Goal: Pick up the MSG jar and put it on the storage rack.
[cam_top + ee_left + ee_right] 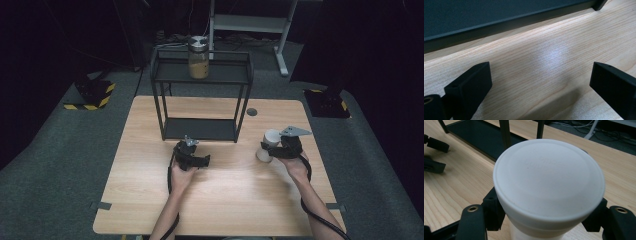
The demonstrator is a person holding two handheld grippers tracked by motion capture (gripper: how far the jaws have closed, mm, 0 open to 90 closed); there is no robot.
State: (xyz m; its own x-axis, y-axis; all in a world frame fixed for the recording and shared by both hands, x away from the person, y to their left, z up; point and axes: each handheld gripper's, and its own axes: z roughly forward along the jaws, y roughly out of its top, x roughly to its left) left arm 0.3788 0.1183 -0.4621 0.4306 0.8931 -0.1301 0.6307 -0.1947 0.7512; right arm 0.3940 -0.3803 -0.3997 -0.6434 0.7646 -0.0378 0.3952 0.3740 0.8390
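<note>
White bottle [549,182] clamped between right claw [547,217]

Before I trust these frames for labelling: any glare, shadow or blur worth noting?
High view: table lit, surroundings dark. Left gripper view: glare patch on the wood, shadow near the bottom. Right gripper view: white container close and soft, its embossed lettering unreadable.

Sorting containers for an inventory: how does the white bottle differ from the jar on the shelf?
The white bottle is opaque with a white cap; the jar is clear glass with a metal lid and yellowish contents. The bottle stands on the table, clamped in the right gripper; the jar sits free on the top of the black shelf. Both stand upright with lids on.
</note>
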